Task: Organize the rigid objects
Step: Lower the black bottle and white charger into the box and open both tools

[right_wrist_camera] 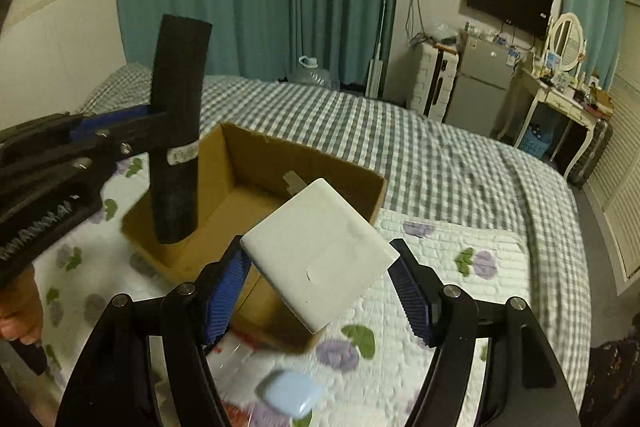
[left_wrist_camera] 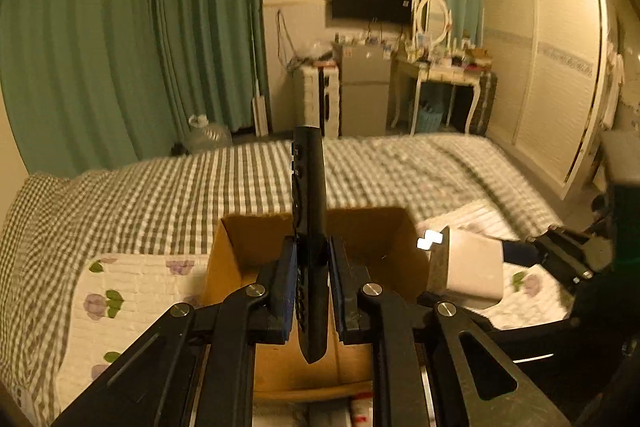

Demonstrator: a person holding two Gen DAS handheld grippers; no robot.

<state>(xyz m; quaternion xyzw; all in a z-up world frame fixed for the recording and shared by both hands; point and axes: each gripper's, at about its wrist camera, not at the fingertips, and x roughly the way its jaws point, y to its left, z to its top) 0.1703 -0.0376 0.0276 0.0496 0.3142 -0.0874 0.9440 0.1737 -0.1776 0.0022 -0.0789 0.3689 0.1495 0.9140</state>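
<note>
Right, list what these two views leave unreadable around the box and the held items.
- Cardboard box floor: left wrist view, blocked by the left tongs and black remote.
- Remote's button labels: too dark in both views.
- White charger prongs: right wrist view, mostly behind its body, held in the right tongs.
- Light blue case: blurred, partly behind the tongs.

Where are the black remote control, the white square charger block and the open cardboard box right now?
black remote control (left_wrist_camera: 310, 187), left wrist view, its upper body above the jaws
white square charger block (right_wrist_camera: 320, 251), right wrist view, centre of its broad face
open cardboard box (right_wrist_camera: 304, 163), right wrist view, inside of far wall
</note>
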